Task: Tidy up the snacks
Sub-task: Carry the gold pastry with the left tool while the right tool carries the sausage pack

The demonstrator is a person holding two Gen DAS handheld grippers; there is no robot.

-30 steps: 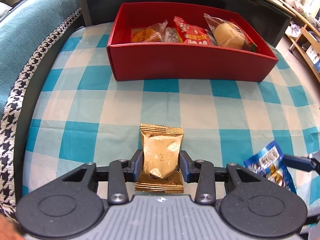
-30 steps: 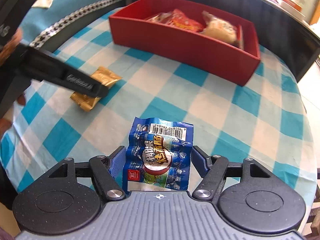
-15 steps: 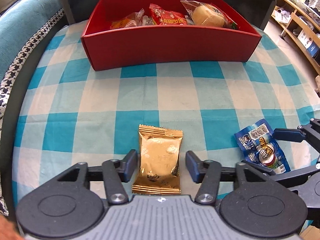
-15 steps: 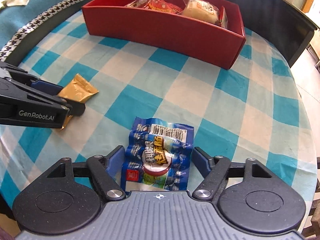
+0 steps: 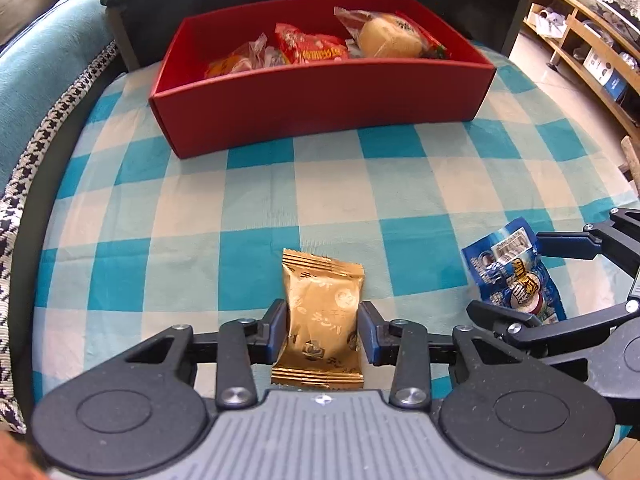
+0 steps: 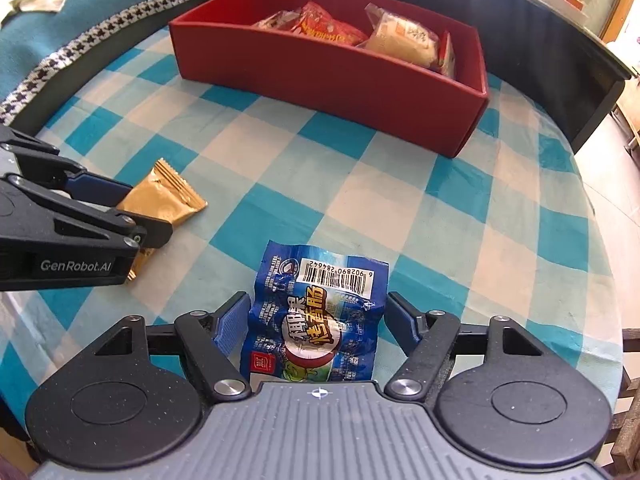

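Observation:
A gold snack packet lies on the blue-and-white checked cloth, and my left gripper is shut on it, pads pressed to both sides. In the right wrist view the same gold packet sits in the left gripper at the left edge. A blue snack packet lies flat between the jaws of my right gripper. Those jaws are closing, with small gaps still beside the pads. From the left wrist, the blue packet and right gripper show at the right. A red box stands at the back.
The red box holds several wrapped snacks. A dark table rim runs behind it. A teal sofa with a houndstooth throw lies to the left, and wooden shelves stand at the right. The cloth's edge drops off near both grippers.
The left jaws opened around the gold packet half a second ago and have now closed onto it. The left view has swung, bringing the right gripper further in. The right jaws narrowed slightly.

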